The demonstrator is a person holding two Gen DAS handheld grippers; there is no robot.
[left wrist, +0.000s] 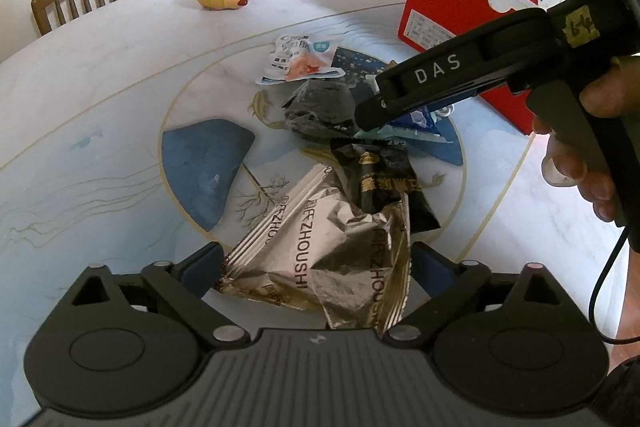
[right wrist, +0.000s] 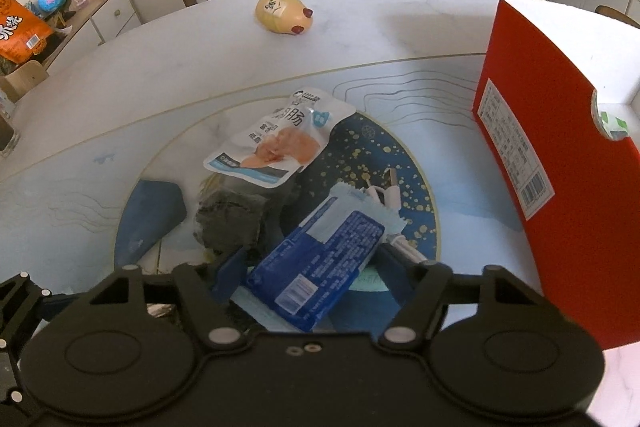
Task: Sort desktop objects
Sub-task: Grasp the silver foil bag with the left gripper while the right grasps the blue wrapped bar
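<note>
While the left hand-held gripper [left wrist: 316, 263] grasps a silver packet [left wrist: 328, 247], the right hand-held gripper [right wrist: 316, 267] straddles a blue packet [right wrist: 320, 259] mid-tabletop [right wrist: 160, 75], grip uncertain.

The red box [right wrist: 560, 155] walls off the right; bare table [right wrist: 160, 75] lies left of the wrapper pile [right wrist: 280, 187].

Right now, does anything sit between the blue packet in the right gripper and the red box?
Nothing visible does. The blue packet lies between the right gripper fingers; only bare table separates it from the red box.
</note>
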